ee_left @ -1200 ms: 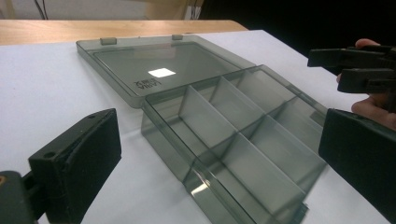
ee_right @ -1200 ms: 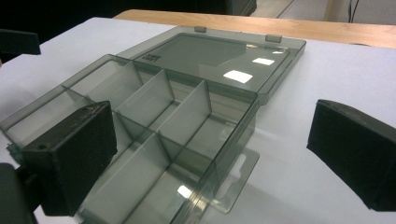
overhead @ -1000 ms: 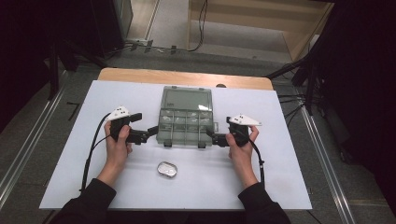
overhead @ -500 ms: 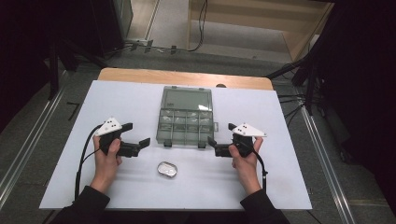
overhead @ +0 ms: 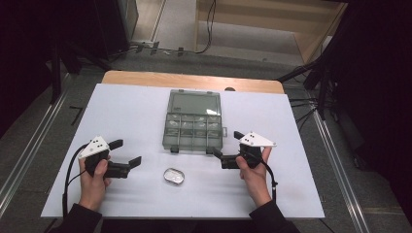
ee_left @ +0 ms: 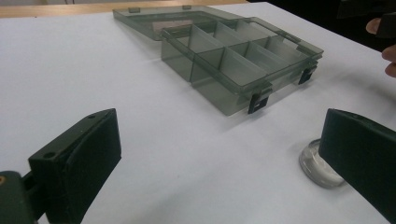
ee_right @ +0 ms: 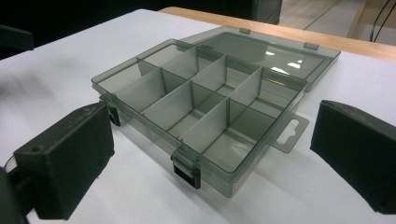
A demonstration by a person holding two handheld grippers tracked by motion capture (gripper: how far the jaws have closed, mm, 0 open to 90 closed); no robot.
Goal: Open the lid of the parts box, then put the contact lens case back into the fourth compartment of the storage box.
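The clear compartment box (overhead: 194,121) lies open, lid flat, toward the bench's far edge, its cells looking empty. A small oval tin (overhead: 174,176) sits nearer the front edge. Left tool (overhead: 127,154) and right tool (overhead: 224,148) both gape wide, holding nothing. Next, I'd guess, the left tool must close on the tin.

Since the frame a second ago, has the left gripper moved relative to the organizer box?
Yes. The left gripper has pulled back from the organizer box, toward the person and leftward; its jaws stand open.
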